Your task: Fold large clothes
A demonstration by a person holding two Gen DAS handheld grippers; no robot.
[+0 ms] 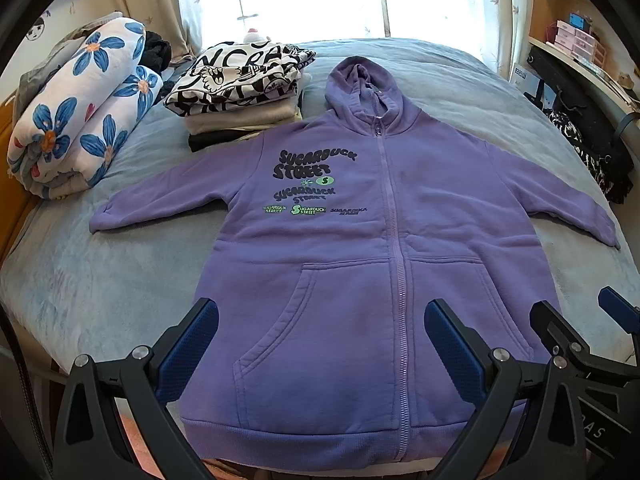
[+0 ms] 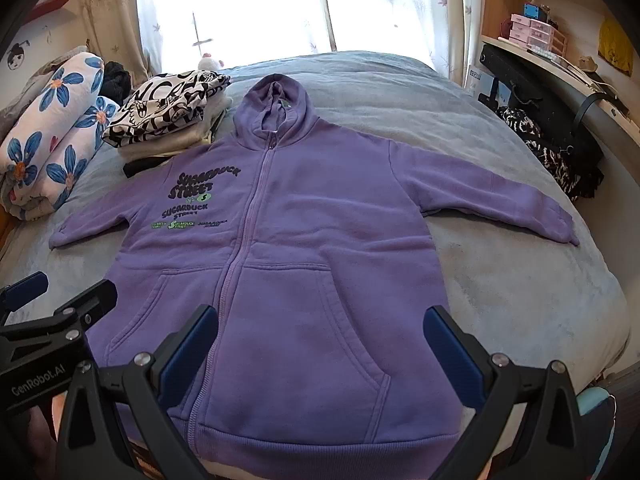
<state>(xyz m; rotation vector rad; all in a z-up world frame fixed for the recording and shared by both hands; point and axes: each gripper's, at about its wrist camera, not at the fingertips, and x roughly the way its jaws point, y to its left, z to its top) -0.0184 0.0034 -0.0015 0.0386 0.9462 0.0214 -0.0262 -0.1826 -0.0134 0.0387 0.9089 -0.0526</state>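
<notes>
Both grippers hang above the near hem of the hoodie (image 1: 340, 240), which lies flat, zipped and face up on the bed (image 1: 100, 288) with both sleeves spread wide. The left gripper (image 1: 322, 344) has its fingers (image 1: 192, 344) spread wide apart, holding nothing and clear of the cloth; the pocket sits between them. The right gripper (image 2: 322, 348) is likewise wide open and empty, with the other pocket framed between its fingers (image 2: 452, 348). No fold looks started, so the likely first step is to bring a sleeve in across the body. To do that well, each gripper should probably pinch cuff and shoulder seam together, lift only slightly, and lay the sleeve straight along the zip (image 1: 394, 220) to avoid bunching. Beyond the left fingers, past the sleeve, sit a stack (image 1: 240, 96) of folded clothes and a rolled quilt (image 1: 80, 108).
</notes>
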